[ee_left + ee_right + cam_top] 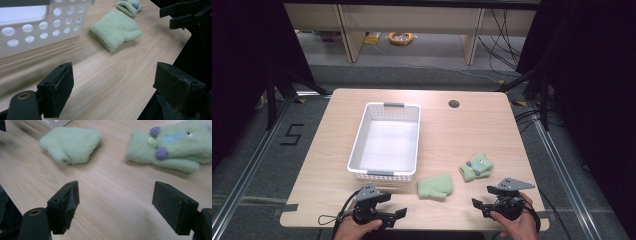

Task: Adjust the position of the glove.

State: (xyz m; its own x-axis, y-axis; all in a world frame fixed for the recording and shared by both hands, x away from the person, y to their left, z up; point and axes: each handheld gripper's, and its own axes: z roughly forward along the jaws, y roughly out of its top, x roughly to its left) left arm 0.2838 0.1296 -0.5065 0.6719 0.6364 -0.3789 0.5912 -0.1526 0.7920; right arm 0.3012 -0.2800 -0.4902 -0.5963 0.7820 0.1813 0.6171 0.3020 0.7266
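I held my left claw (398, 213) and right claw (478, 203) at the table's (327, 165) six o'clock edge, both with jaws spread apart and empty. A plain green mitten (435, 186) lay between them, a decorated mitten (475, 166) at its two o'clock, and a white basket (358, 135) at ten o'clock.

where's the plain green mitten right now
In the high view the plain green mitten lies flat on the table, just off the white basket's near right corner, left of the decorated mitten and between the two grippers.
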